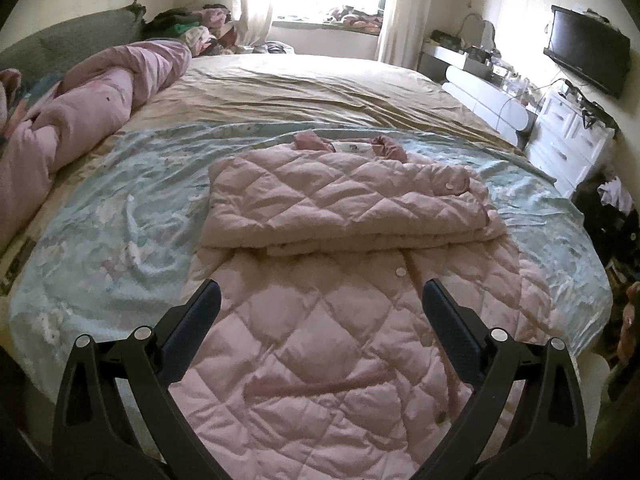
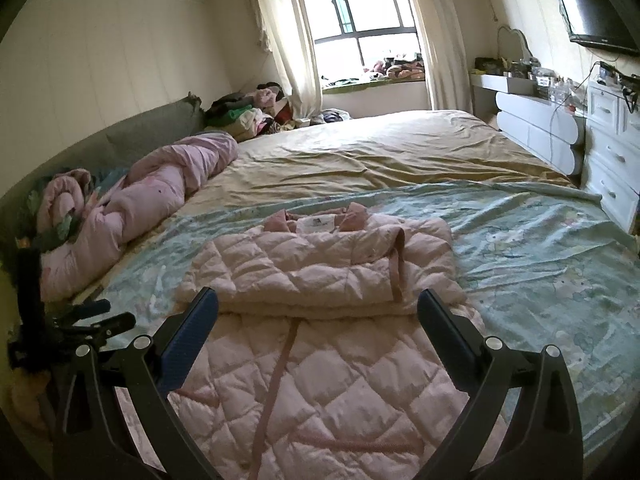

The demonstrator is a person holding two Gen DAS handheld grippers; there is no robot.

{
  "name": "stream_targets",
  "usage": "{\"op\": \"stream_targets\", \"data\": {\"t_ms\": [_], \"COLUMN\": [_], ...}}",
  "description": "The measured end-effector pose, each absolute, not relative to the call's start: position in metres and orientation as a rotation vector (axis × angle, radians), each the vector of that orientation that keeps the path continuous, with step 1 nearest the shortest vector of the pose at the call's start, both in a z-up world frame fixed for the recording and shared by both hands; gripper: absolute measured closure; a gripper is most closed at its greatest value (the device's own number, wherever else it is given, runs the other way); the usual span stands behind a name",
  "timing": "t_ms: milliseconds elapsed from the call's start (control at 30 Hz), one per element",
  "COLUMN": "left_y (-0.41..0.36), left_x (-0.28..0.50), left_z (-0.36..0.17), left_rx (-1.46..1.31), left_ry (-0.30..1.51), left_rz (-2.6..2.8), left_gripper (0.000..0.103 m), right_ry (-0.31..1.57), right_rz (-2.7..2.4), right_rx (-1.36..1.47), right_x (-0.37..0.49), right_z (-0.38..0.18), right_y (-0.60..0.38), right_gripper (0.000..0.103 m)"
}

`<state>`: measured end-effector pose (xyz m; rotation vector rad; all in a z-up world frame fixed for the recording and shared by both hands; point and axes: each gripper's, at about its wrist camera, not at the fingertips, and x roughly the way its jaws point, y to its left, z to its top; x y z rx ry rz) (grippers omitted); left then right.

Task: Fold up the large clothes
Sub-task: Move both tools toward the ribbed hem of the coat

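- Left hand-held gripper [image 1: 322, 304]: jaws spread wide, nothing between them, poised above near half of pink quilted coat [image 1: 320, 320].
- Right hand-held gripper [image 2: 318, 312]: jaws likewise wide apart, empty, above same coat [image 2: 320, 360].
- Coat flat on teal floral sheet [image 1: 120, 220] at near end of bed [image 2: 400, 148]; sleeves and upper body folded into a thick stack [image 1: 344, 204], collar [image 1: 308, 142] at far side.
- Lower half spread toward cameras, unfolded; snap button [image 1: 400, 271] beside front placket.
- Pink strap [image 2: 396, 272] draped over folded stack, seen from right wrist.
- Rolled pink duvet [image 2: 160, 196] along left edge of bed, well apart from coat.
- Tan sheet [image 1: 300, 88] covering far half of bed.
- White dresser [image 1: 568, 140] at right; wall television [image 1: 588, 56] above it.
- Window [image 2: 360, 12] with curtains at far wall; heap of clothes [image 2: 248, 114] in corner.
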<state>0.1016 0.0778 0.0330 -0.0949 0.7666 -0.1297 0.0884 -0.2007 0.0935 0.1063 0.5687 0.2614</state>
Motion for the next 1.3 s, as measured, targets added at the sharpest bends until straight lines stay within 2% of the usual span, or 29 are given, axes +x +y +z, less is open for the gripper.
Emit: {"op": "stream_targets", "data": {"t_ms": [700, 1300], "left_y": [0.08, 0.129], "left_x": [0.059, 0.025], "left_z": [-0.022, -0.039], "left_rx": [-0.045, -0.102], "left_ry": [0.854, 0.892], "left_rz": [-0.088, 0.004], "left_gripper": [0.009, 0.009], "right_ry": [0.746, 0.869], "right_rz": [0.167, 0.123], "right_rx": [0.118, 0.114], "right_x": [0.055, 0.031], "right_z": [0.025, -0.028], "right_y": [-0.248, -0.271], "right_gripper": [0.004, 0.004]}}
